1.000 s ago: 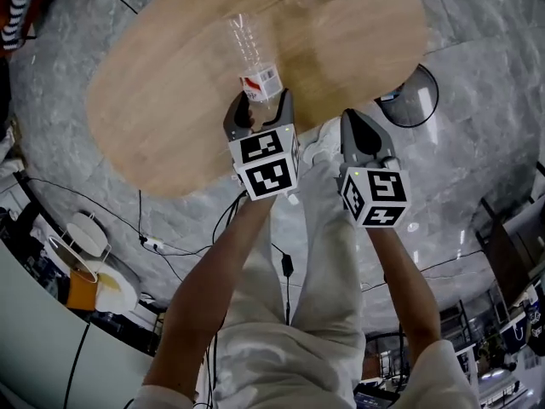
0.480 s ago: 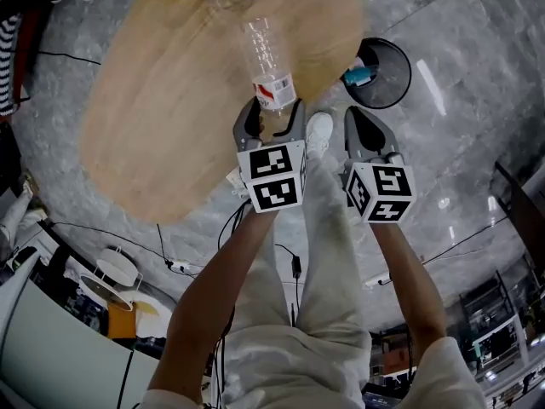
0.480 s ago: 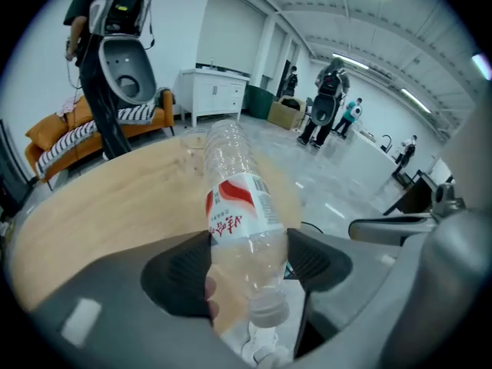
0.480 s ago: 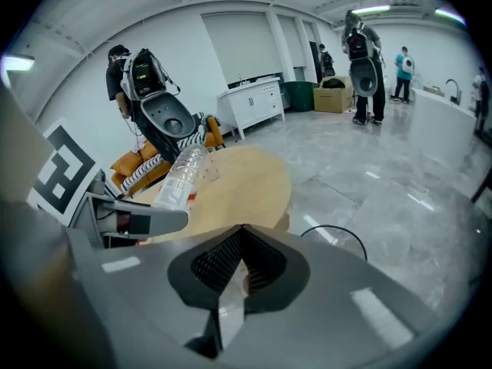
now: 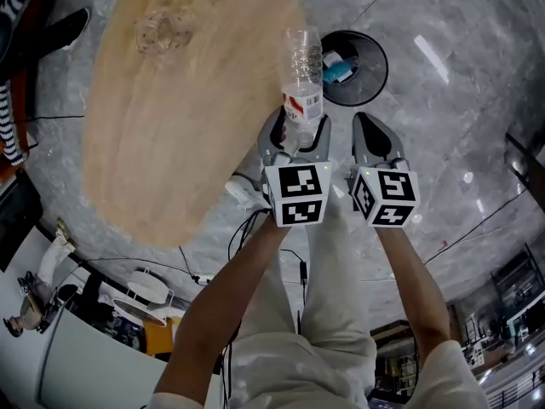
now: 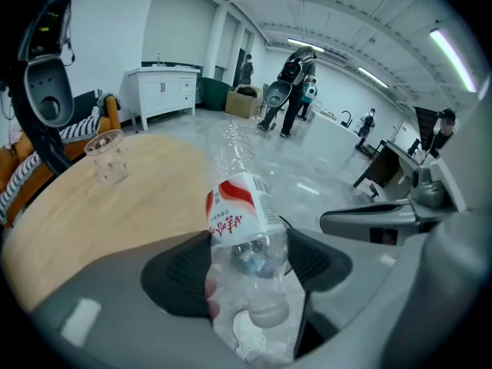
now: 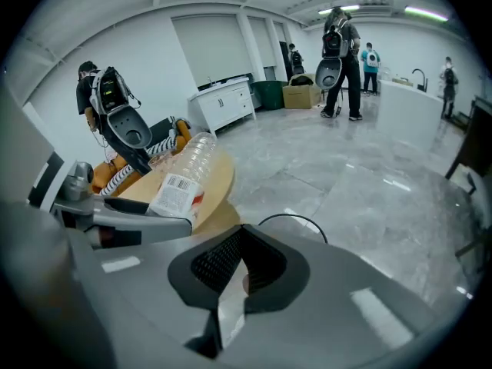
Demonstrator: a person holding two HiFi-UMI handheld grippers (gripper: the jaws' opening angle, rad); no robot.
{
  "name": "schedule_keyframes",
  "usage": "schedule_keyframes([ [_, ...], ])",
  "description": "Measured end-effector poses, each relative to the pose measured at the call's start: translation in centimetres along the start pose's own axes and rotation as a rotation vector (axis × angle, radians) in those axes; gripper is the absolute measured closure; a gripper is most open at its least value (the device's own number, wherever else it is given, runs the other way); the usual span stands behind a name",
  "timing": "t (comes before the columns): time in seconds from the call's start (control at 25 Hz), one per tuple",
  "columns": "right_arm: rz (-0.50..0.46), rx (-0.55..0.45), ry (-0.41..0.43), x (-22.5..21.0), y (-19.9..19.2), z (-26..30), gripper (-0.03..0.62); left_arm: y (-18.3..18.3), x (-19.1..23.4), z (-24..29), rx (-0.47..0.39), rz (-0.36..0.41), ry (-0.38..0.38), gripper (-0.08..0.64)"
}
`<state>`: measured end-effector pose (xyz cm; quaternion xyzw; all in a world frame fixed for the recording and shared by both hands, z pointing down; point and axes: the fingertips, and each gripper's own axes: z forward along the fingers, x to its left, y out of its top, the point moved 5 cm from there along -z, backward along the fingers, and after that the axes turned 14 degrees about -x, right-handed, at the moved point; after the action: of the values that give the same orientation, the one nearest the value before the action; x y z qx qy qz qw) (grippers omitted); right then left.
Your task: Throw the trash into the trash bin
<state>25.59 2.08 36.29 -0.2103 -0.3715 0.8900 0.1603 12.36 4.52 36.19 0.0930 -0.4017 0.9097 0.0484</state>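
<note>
Grip on the bottle [image 5: 302,75] looked firm: the left gripper [image 5: 297,133] had its 2 pads pressed against the sides of the clear plastic, and the red-and-white label sat just beyond them. From the head view, the bottle stuck out away from the person, its far end over the edge of the wooden table [image 5: 170,109] and just beside the black trash bin [image 5: 368,82], not in it. That view alone looked down into the bin, which stood on the grey floor near the table's end with something blue and white inside. The left gripper view added what the head view missed: the capped neck pointed back toward the gripper's body, and a clear plastic cup [image 6: 106,156] stood upright on the table, only a blur from above. Over to the right gripper [image 5: 368,130], level with the left and just beside it. Its own view showed both jaws closed together with nothing between them, the bin's rim as a thin dark arc just past them, and the barcode side of the bottle's label.
</note>
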Motion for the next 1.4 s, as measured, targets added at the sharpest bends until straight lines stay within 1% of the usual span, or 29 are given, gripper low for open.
schedule_keyframes([
  [0.24, 0.042, 0.010, -0.059, -4.2, -1.3, 0.2, 0.571, -1.4, -3.3, 3.5, 0.057, 0.045, -0.070, 0.236],
  [0.36, 0.063, 0.012, -0.075, -6.0, -2.0, 0.6, 0.571, -2.2, -4.5, 5.2, 0.087, 0.046, -0.090, 0.236],
  [0.48, 0.078, 0.013, -0.084, -7.5, -2.7, 1.3, 0.571, -3.8, -5.3, 7.2, 0.130, 0.056, -0.103, 0.236],
  [0.56, 0.090, 0.013, -0.091, -8.2, -3.2, 1.8, 0.571, -5.5, -5.4, 8.5, 0.190, 0.058, -0.110, 0.235],
  [0.72, 0.118, 0.022, -0.100, -9.4, -3.9, 2.1, 0.571, -10.4, -5.5, 11.1, 0.388, 0.084, -0.115, 0.235],
  [0.76, 0.127, 0.024, -0.104, -9.6, -4.1, 2.0, 0.571, -11.5, -5.5, 11.6, 0.426, 0.094, -0.117, 0.235],
  [0.84, 0.143, 0.024, -0.110, -9.9, -4.4, 2.1, 0.571, -12.9, -5.4, 12.6, 0.473, 0.118, -0.127, 0.235],
  [0.96, 0.148, 0.038, -0.113, -9.9, -5.3, 2.1, 0.571, -13.8, -5.5, 13.5, 0.502, 0.116, -0.130, 0.235],
  [1.28, 0.161, 0.069, -0.127, -10.6, -7.4, 2.4, 0.571, -14.3, -5.5, 16.8, 0.507, 0.079, -0.132, 0.233],
  [1.4, 0.166, 0.066, -0.126, -10.8, -7.6, 2.7, 0.571, -15.1, -5.6, 18.0, 0.551, 0.047, -0.152, 0.233],
])
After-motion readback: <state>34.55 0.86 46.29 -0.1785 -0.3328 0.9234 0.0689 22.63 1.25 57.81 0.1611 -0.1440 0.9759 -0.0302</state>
